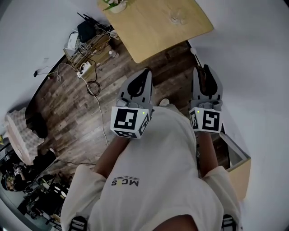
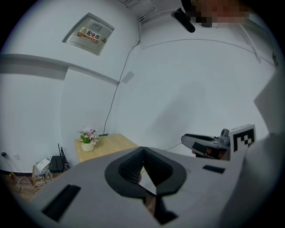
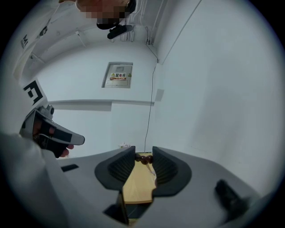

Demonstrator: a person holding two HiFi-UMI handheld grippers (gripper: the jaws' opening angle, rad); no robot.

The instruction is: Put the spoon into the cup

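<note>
A light wooden table (image 1: pixel 153 31) stands ahead of me. Near its far right corner sits a clear glass thing (image 1: pixel 177 18) that may be the cup; I cannot make out a spoon. Both grippers hang in the air short of the table. My left gripper (image 1: pixel 146 72) has its jaws meeting at the tips (image 2: pixel 142 150) with nothing between them. My right gripper (image 1: pixel 201 68) is open and empty. Through its gap (image 3: pixel 143 153) I see the tabletop (image 3: pixel 138 187), with brown round things (image 3: pixel 143 157) at its far end.
A small flower pot (image 1: pixel 115 5) stands on the table's left corner. Left of the table are a router on a wire rack (image 1: pixel 86 34), a power strip (image 1: pixel 85 67) and cables across the wood floor. White wall runs along the right, with a wooden box (image 1: pixel 237 162) beside me.
</note>
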